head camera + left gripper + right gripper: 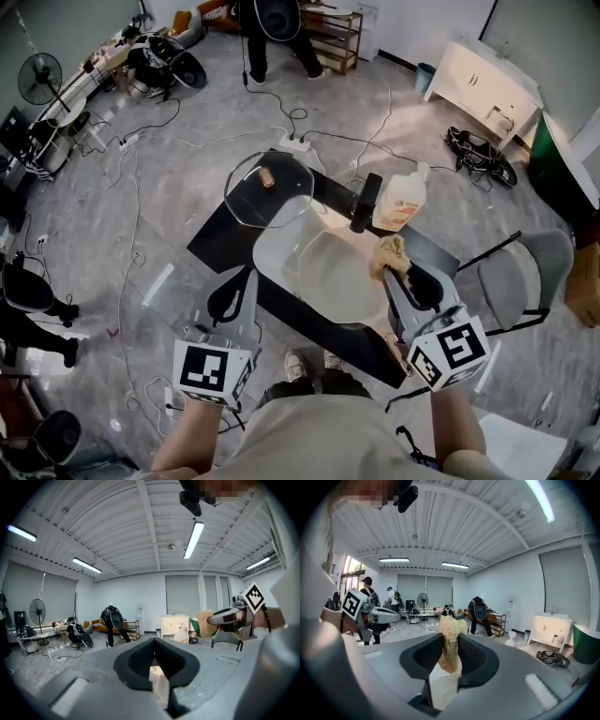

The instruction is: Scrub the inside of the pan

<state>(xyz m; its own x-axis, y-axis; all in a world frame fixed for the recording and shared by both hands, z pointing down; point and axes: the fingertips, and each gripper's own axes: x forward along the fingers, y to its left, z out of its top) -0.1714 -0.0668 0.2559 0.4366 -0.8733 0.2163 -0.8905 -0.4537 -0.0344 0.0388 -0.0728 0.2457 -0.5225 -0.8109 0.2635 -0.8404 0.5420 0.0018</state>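
2 grippers: both reach forward over the near edge of the black table (211,239), with the pan (323,272) just ahead of their tips.
Right gripper (450,641): jaws clamped on a pale fibrous scrubber (450,634), with a tuft standing up past the tips.
Left gripper (154,644): jaws pressed together with nothing between them. Its tip is at the pan's near rim, though the head view does not show clearly whether it touches.
Pan: wide and cream-coloured inside, just ahead of and below the scrubber, between the 2 tools. The scrubber hangs over its right side.
Pan handling: probably rigid and fairly heavy, with a smooth coating, so it is likely to slide on the table under scrubbing. The wall looks too broad for the jaws.
Hold: the black handle (366,202) beyond the bowl is the 1 narrow part to pinch. Otherwise brace the rim with the closed left tip.
Scrubber handling: soft, springy and light. A grip low on the wad looks needed for firm pressure.
Farther: glass lid (267,192) beyond the left tool, soap bottle (401,202) beyond the right.
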